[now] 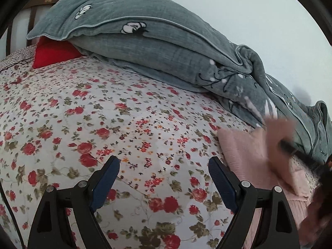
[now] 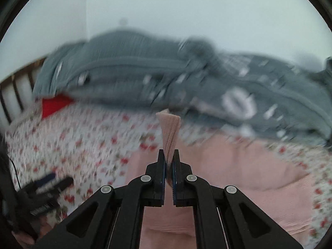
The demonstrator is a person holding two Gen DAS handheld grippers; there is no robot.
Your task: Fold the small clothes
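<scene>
The pink knit garment (image 2: 238, 166) lies on the bed, near the edge where the gray quilt (image 1: 145, 47) is piled up. The right gripper (image 2: 169, 155) has its 2 tongs pressed together on a corner of the pink cloth, and that pinched bit (image 2: 170, 130) sticks up past the tips. The left gripper (image 1: 164, 166) hangs over the flowered bedsheet (image 1: 103, 114) with its 2 tongs wide apart and nothing between them. It is beside the pink cloth, not touching it.

The cloth looks soft, floppy and light. It will likely bend and sag wherever it is lifted, so it needs a hold at a corner or along a hem. I think 2 corners held at once would keep the edge straight for a fold. The knit looks a bit rough, so it should not slip out easily.

The bed is soft and a little bumpy, so a fold may not lie very flat. A red pillow (image 1: 54, 51) peeks out under the quilt at the far corner, by the wooden headboard (image 1: 20, 20). The wall (image 1: 228, 10) behind is plain and pale. The right wrist view is blurry.
</scene>
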